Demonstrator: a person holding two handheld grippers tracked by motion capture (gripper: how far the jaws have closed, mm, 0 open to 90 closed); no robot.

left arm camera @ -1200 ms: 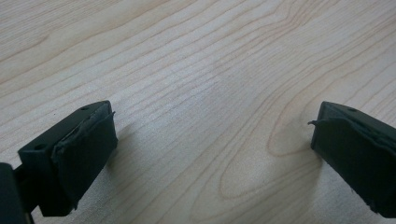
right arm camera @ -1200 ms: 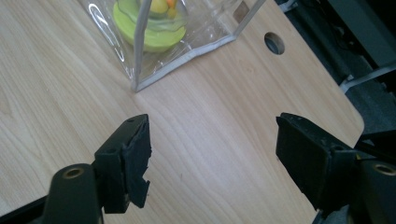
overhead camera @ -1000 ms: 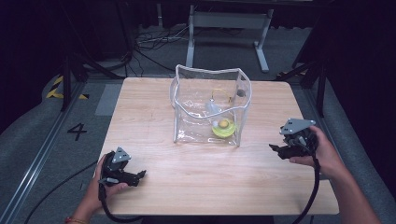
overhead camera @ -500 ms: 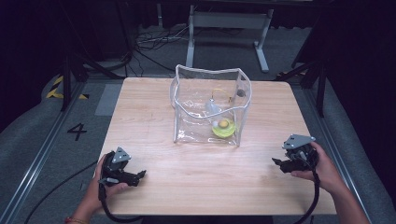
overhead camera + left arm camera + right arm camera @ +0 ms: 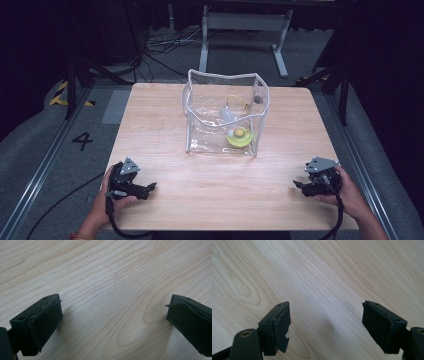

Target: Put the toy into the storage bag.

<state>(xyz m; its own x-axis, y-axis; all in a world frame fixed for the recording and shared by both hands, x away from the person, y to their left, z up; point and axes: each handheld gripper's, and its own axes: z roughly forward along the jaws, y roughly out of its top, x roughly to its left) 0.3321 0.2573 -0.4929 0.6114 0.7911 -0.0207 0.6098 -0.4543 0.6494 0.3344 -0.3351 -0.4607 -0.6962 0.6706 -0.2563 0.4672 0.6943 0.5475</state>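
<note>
A clear plastic pouch [image 5: 226, 112] with a white rim stands open near the middle of the wooden table [image 5: 160, 125]. Inside it lie a yellow-green round item [image 5: 239, 136], a small pale bottle-like thing [image 5: 226, 115] and a thin yellow cord [image 5: 236, 99]. My left gripper [image 5: 150, 188] rests at the front left of the table, held in a hand, open with nothing between its pads [image 5: 46, 320]. My right gripper [image 5: 297, 186] sits at the front right, also hand-held and open over bare wood, its pads [image 5: 278, 323] wide apart.
Around the table the floor is grey carpet with black cables [image 5: 160, 47] behind and a white metal frame [image 5: 245, 22] at the back. A floor marking "4" [image 5: 82, 141] lies to the left beside a metal rail.
The right gripper has come back toward the table's front edge, away from the pouch. The left gripper has stayed where it was.
</note>
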